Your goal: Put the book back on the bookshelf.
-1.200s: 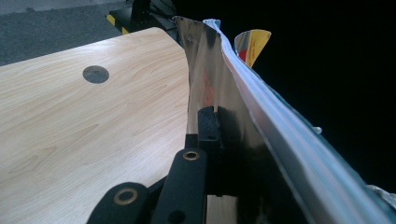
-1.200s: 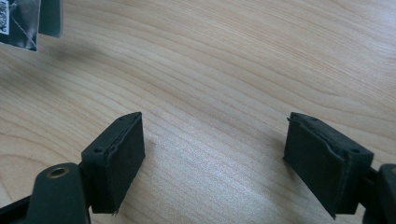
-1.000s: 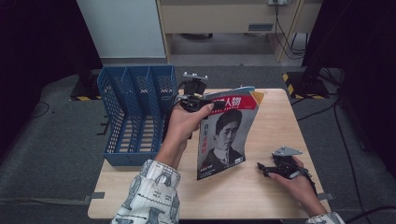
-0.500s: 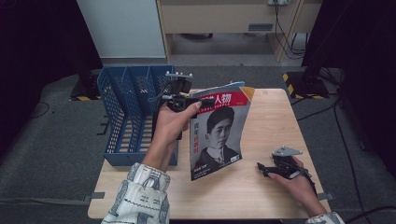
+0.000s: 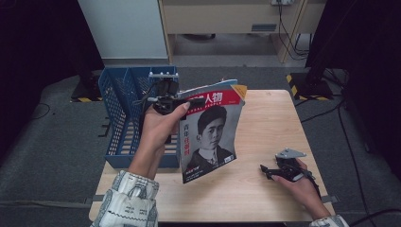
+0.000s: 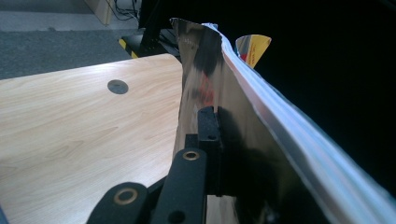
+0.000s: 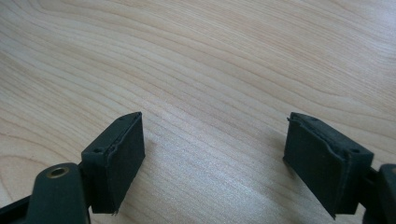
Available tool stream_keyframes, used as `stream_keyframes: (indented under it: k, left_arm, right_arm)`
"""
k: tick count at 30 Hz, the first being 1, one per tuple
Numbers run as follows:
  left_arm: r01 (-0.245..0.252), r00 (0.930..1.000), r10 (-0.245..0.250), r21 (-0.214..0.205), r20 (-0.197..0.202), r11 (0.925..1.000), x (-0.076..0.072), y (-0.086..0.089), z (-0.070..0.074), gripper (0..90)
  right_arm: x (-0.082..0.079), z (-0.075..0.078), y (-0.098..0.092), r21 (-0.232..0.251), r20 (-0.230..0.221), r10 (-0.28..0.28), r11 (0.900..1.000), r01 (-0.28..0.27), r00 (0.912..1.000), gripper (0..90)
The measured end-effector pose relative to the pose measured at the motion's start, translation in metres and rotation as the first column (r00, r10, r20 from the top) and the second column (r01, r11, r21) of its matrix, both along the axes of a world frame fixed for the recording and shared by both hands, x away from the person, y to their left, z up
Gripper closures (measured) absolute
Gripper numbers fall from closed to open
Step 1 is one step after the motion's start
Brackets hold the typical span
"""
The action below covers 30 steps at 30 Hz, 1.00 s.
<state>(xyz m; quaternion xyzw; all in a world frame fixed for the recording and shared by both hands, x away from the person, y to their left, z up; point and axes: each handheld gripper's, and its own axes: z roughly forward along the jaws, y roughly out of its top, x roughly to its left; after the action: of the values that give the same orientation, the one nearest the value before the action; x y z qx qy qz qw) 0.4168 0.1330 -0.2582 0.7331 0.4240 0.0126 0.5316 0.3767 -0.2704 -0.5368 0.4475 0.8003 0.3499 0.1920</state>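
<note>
**Magazine held by its top edge, hanging beside the file rack**

High view. The left tool [image 5: 176, 100] is clamped on the top edge of a magazine [image 5: 210, 137], near its upper left corner. The magazine hangs upright, cover toward the camera, its lower edge above the worktop [image 5: 265, 123] as far as I can judge. It sits just right of the blue file rack [image 5: 120, 118], at the worktop's left edge. The cover bows and the far top corner droops. Judgement: light, limp and glossy, so it will flex and swing from a single pinch. The right tool [image 5: 265, 169] rests low on the worktop near the right front, well apart from the magazine.

Left gripper view. One black jaw presses flat on the shiny cover of the magazine [image 6: 243, 154]; the other jaw is hidden behind the pages. The page block [image 6: 299, 135] fans out to the right and curves away from the pinch. The slick cover could slide in the pads, I think. A hold nearer the spine, or deeper over the edge, would likely keep it stiffer. Bare worktop [image 6: 70, 121] lies to the left.

Right gripper view. The right tool [image 7: 212, 158] is released, jaws wide apart with nothing between them, over plain worktop [image 7: 210, 56]. It is free to steady the magazine's lower edge if the pages sag on the way into a slot.
</note>
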Motion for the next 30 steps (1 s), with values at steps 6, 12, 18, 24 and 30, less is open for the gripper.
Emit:
stream_keyframes:
  k: [6, 12, 18, 24, 30]
  left_arm:
    - [-0.035, 0.9993, 0.035, 0.007, 0.013, 0.9994, -0.004, 0.017, 0.005, 86.2]
    - [-0.076, 0.9968, 0.076, 0.001, 0.027, 0.9971, -0.009, 0.038, 0.012, 86.2]
    - [-0.108, 0.9932, 0.108, 0.009, 0.043, 0.9941, -0.015, 0.057, 0.023, 86.3]
    - [-0.140, 0.9896, 0.139, 0.001, 0.035, 0.9902, -0.016, 0.075, 0.025, 86.2]
    - [-0.158, 0.9866, 0.159, -0.008, 0.038, 0.9874, -0.017, 0.086, 0.028, 86.3]
  right_arm:
    - [0.000, 0.000, 0.000, 0.000, 0.000, 0.000, 1.0000, 0.000, 1.0000, 20.5]
    - [0.000, 0.000, 0.000, 0.000, 0.000, 0.000, 1.0000, 0.000, 1.0000, 20.5]
    - [0.000, 0.000, 0.000, 0.000, 0.001, 0.000, 1.0000, 0.000, 1.0000, 20.5]
    - [0.000, 0.000, 0.000, 0.000, 0.006, -0.003, 1.0000, 0.003, 1.0000, 20.6]
    - [0.000, 0.000, 0.000, 0.000, 0.006, -0.002, 1.0000, 0.002, 1.0000, 20.5]
